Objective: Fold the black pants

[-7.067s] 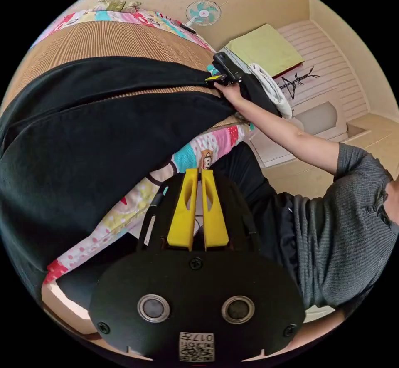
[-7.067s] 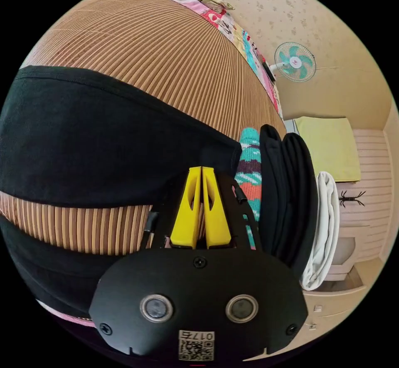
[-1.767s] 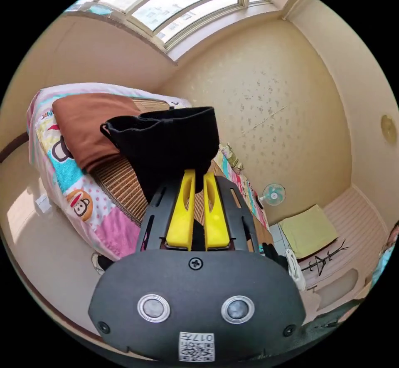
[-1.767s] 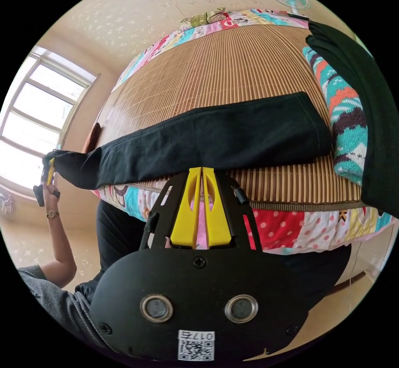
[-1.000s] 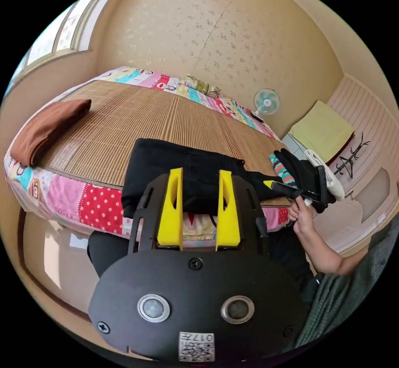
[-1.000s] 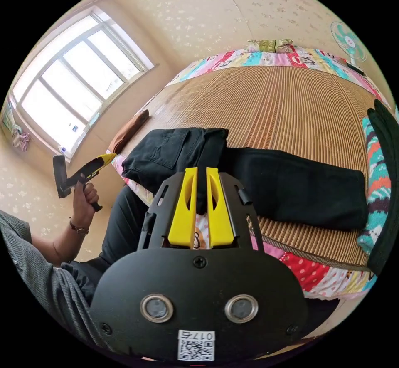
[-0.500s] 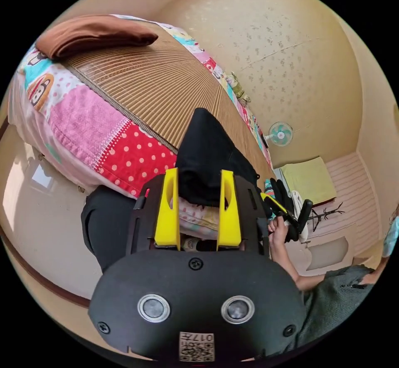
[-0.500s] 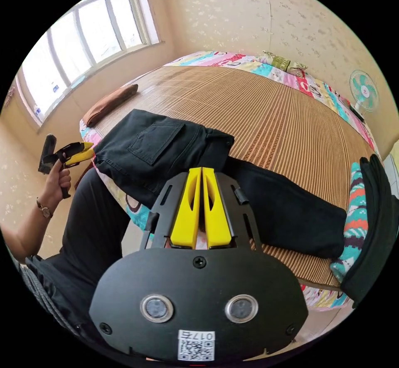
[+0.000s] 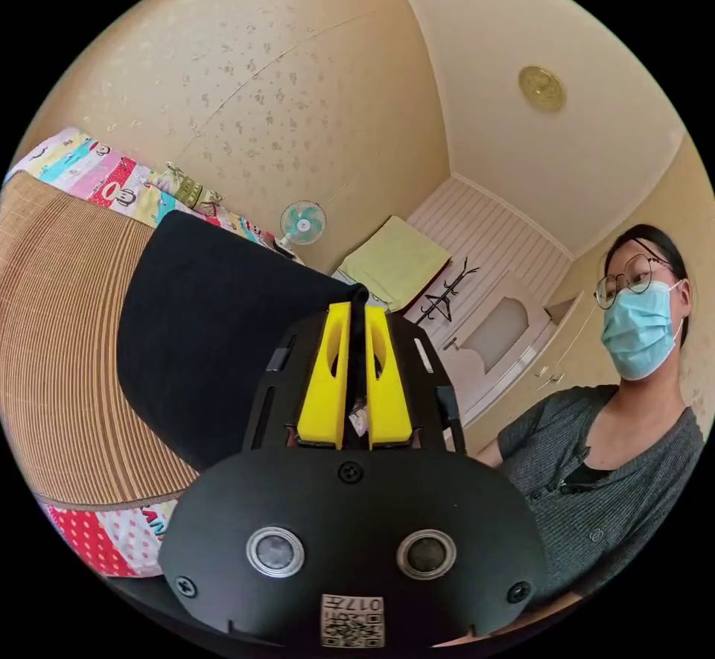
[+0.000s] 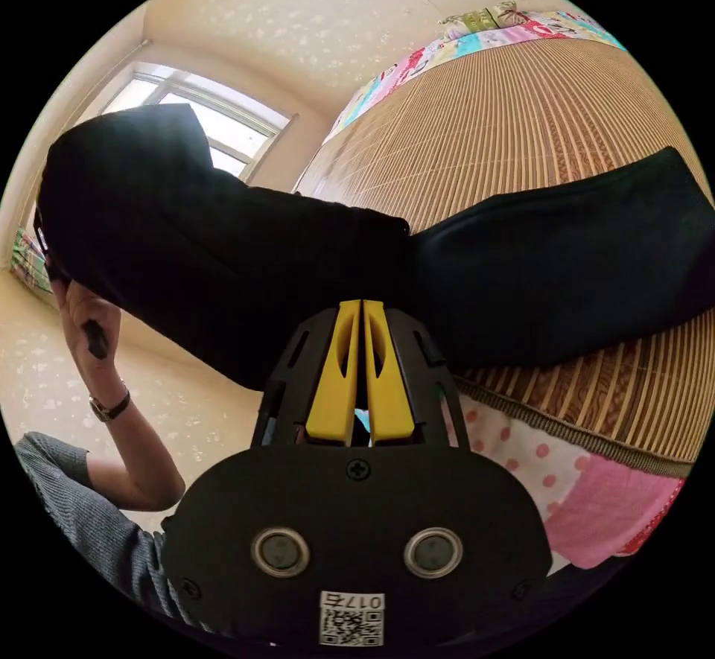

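Observation:
The black pants lie with one end flat on the woven bed mat. Their other end is raised off the bed toward the window. In the left gripper view my left gripper is shut on an edge of the black pants, with fabric pinched between the yellow jaws. In the right gripper view my right gripper is shut with its tips in the pants' lower edge at the fold. The cloth hangs taut from there up to the person's hand.
The patterned quilt hangs over the bed's near edge. A fan and a yellow-green cloth stand by the far wall. The person in a grey top is close on the right of the left gripper view.
My left gripper was open next to the pants; it is now shut on them and has lifted that end up. My right gripper has come down onto the fold.

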